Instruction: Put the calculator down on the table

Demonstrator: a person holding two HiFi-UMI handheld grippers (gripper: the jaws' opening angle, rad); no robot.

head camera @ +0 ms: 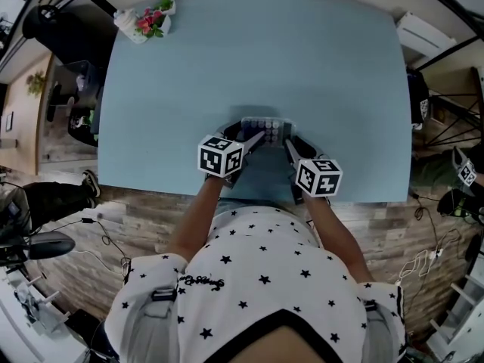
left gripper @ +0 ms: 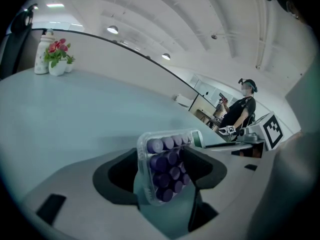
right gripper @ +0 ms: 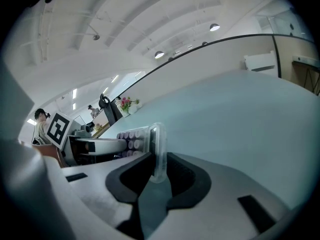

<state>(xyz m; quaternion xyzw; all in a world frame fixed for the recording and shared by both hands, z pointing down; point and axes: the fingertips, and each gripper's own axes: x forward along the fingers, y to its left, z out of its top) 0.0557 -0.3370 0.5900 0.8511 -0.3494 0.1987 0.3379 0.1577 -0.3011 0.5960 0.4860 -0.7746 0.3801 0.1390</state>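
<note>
A clear-cased calculator (head camera: 266, 129) with purple keys is held between both grippers over the near middle of the pale blue table (head camera: 249, 59). My left gripper (head camera: 253, 138) is shut on its left end; in the left gripper view the calculator (left gripper: 167, 166) sits tilted between the dark pads (left gripper: 117, 176). My right gripper (head camera: 287, 144) is shut on the right end, where the calculator's thin edge (right gripper: 157, 149) stands upright between that gripper's pads (right gripper: 187, 176). Whether the calculator touches the tabletop I cannot tell.
A white vase with pink flowers (head camera: 147, 23) stands at the table's far left corner, seen also in the left gripper view as the vase (left gripper: 55, 56). The table's front edge (head camera: 257, 197) lies just behind the grippers. Cables and stands surround the table on the floor.
</note>
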